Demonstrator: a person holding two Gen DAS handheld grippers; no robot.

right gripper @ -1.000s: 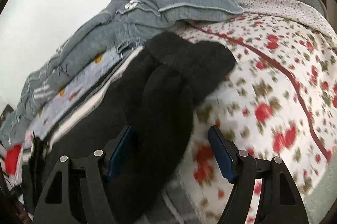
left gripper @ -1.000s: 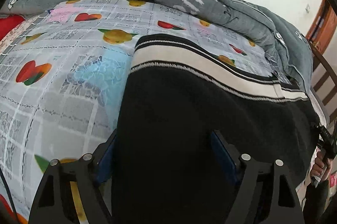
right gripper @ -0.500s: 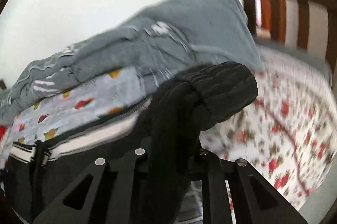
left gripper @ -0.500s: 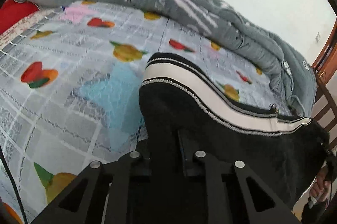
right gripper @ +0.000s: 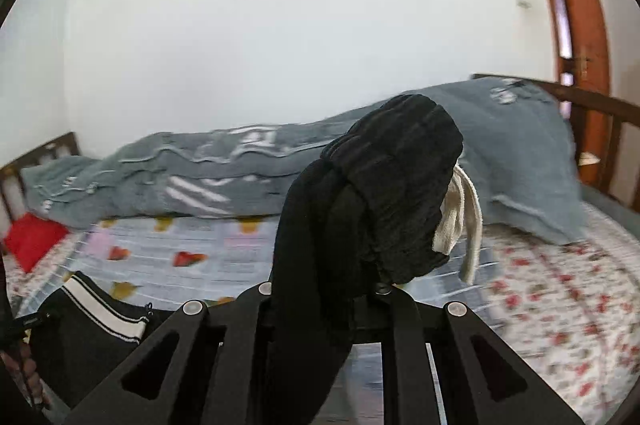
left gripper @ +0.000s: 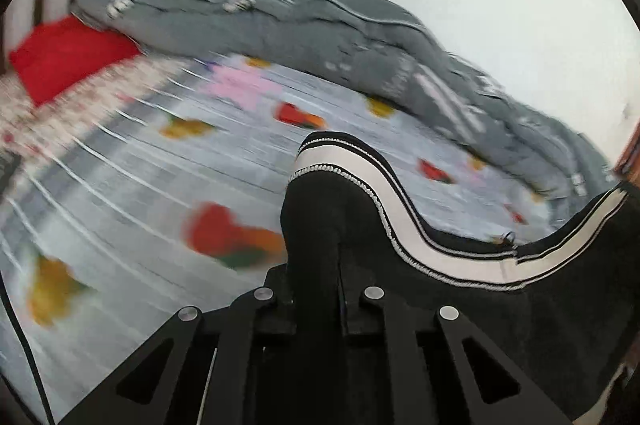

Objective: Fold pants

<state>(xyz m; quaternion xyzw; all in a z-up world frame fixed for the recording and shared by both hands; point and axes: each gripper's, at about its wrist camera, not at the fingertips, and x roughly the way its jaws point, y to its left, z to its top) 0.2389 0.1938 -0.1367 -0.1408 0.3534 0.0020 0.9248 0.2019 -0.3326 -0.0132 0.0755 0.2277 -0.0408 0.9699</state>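
Observation:
The black pants (left gripper: 500, 325) with a white side stripe (left gripper: 400, 209) hang lifted above the fruit-print bed sheet (left gripper: 140, 185). My left gripper (left gripper: 318, 289) is shut on a fold of the black cloth near the striped edge. In the right wrist view my right gripper (right gripper: 324, 297) is shut on the pants' ribbed end (right gripper: 392, 193), which is bunched up above the jaws with a white drawstring (right gripper: 460, 217) dangling from it. The striped part of the pants (right gripper: 92, 321) sags at the lower left of that view, beside a person's hand (right gripper: 28, 369).
A rolled grey quilt (left gripper: 320, 25) runs along the far side of the bed against the white wall. A red pillow (left gripper: 68, 57) lies at one end, a floral sheet (right gripper: 560, 305) at the other. A wooden bed rail (right gripper: 600, 113) and a brown door (right gripper: 576, 5) stand at the right.
Both grippers went from open around the pants to shut on them. Both then rose and carried the cloth up off the bed, so the wall and quilt fill more of each view.

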